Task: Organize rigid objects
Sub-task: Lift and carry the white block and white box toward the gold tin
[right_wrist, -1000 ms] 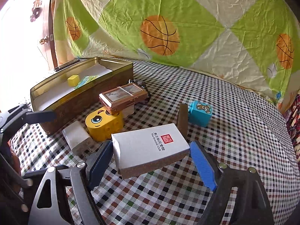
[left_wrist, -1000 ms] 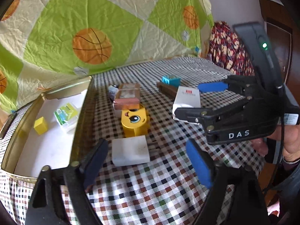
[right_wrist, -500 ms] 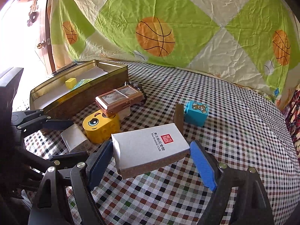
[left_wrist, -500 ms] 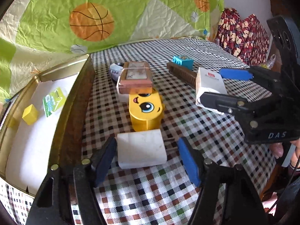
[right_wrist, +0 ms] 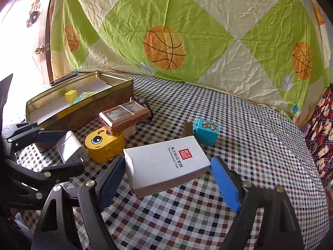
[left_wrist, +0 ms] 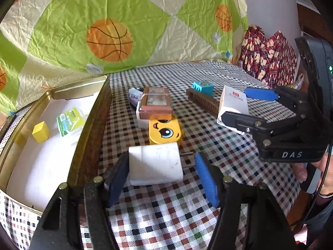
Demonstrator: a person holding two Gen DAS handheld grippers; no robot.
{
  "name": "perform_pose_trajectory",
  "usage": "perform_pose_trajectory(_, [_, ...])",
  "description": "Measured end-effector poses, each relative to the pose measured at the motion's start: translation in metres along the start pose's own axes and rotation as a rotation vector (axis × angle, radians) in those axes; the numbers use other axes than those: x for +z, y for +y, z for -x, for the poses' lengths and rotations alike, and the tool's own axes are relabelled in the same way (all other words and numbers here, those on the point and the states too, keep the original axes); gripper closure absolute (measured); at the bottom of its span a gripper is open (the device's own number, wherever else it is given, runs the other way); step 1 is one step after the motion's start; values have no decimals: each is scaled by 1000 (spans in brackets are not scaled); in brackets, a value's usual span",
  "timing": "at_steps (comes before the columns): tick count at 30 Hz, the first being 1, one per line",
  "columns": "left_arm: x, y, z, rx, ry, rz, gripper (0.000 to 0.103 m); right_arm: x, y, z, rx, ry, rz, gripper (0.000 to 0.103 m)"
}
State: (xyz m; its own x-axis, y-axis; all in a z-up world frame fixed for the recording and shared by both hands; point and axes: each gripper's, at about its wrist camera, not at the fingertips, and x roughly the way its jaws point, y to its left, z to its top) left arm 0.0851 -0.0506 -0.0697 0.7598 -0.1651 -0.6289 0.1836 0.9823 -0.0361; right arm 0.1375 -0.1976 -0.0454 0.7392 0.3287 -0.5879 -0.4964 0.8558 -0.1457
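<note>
- White block (left_wrist: 155, 162) lies on the checked table (left_wrist: 208, 129), just beside the gold tin (left_wrist: 91, 112) and touching the near edge of the yellow face brick (left_wrist: 164, 132).
- The left gripper (left_wrist: 161, 174) has drawn in around it since a second ago: then the block lay ahead of the fingertips, now it sits between them. The fingers are closing; the left pad (left_wrist: 116, 177) is at the block's side, while the right pad (left_wrist: 206, 177) is still apart from it, so no grip yet.
- The right gripper (right_wrist: 166, 177) is as it was, fingers wide around the white printed carton (right_wrist: 166, 162). The carton's far end looks raised off the cloth, so it seems held, though the blue pad (right_wrist: 224, 185) shows a sliver of gap.
- The tin already contains a yellow cube (left_wrist: 40, 131) and a green packet (left_wrist: 68, 120).
- My reading: the block is the next piece bound for the tin, once the fingers finish closing.
- Remaining on the table: brown framed box (left_wrist: 155, 104), blue brick (left_wrist: 203, 87), dark brown bar (left_wrist: 203, 102).
</note>
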Motion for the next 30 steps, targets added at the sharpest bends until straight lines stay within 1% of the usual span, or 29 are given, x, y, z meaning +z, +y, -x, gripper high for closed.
perform_pose_trajectory(4, [1,0,6,19,-46,0,39,-1,5,4,-30,-21,23,18])
perform_pose_trajectory(8, [1,5,11,10,-90,29,39,-1,7,12,-14,-59,17,18])
perform_pose_trajectory(13, [-1,1,20,30,-149,20,39,-1,7,22,-15,-115,4,18])
perform_pose_trajectory(19, [-3,3,26,50,-202,33,39,-3,2,33,-19,-180,-35,18])
perform_pose_trajectory(30, [-8,1,39,75,-282,30,39,-4,3,41,-30,-228,-36,18])
